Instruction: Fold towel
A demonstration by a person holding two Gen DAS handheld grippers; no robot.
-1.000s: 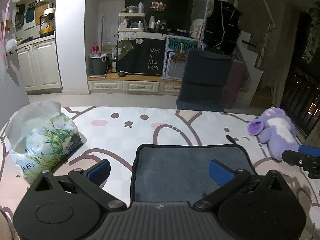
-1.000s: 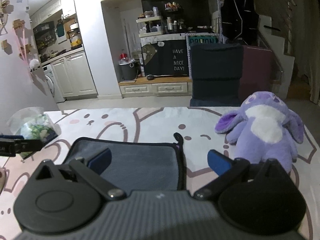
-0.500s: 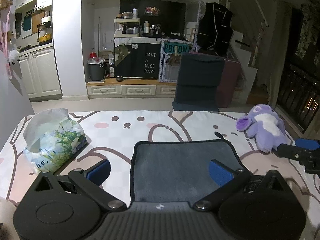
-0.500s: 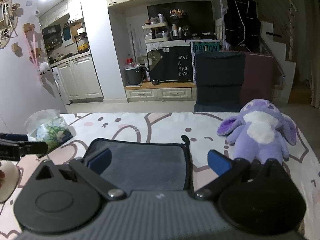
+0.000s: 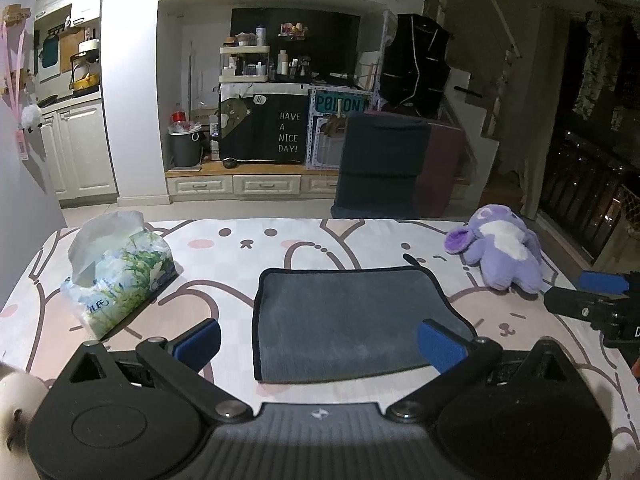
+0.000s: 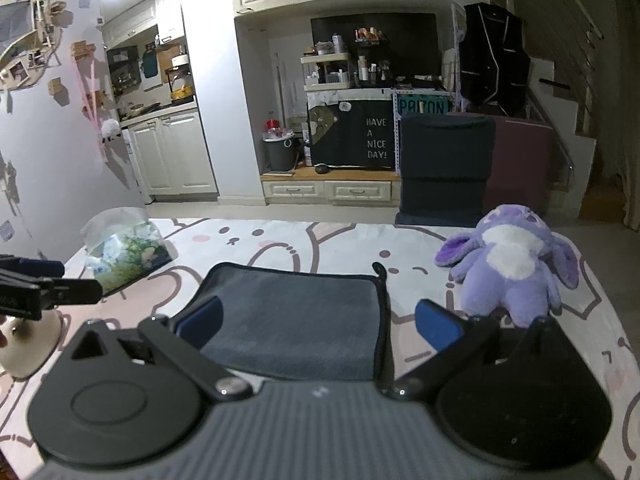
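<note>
Towel (image 5: 352, 320) lies flat, seemingly already folded small, on the table (image 5: 248, 264); both my grippers, left (image 5: 320, 340) and right (image 6: 318, 326), gape empty above it.

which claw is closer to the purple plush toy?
Right. The right claw sits just beside the purple plush toy; the left claw is across the grey towel.

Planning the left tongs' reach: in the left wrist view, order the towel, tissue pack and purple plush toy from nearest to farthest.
From the left tongs:
1. Towel, directly ahead, between the open fingers.
2. Tissue pack, ahead on the left.
3. Purple plush toy, far right, near the table's far edge.
</note>
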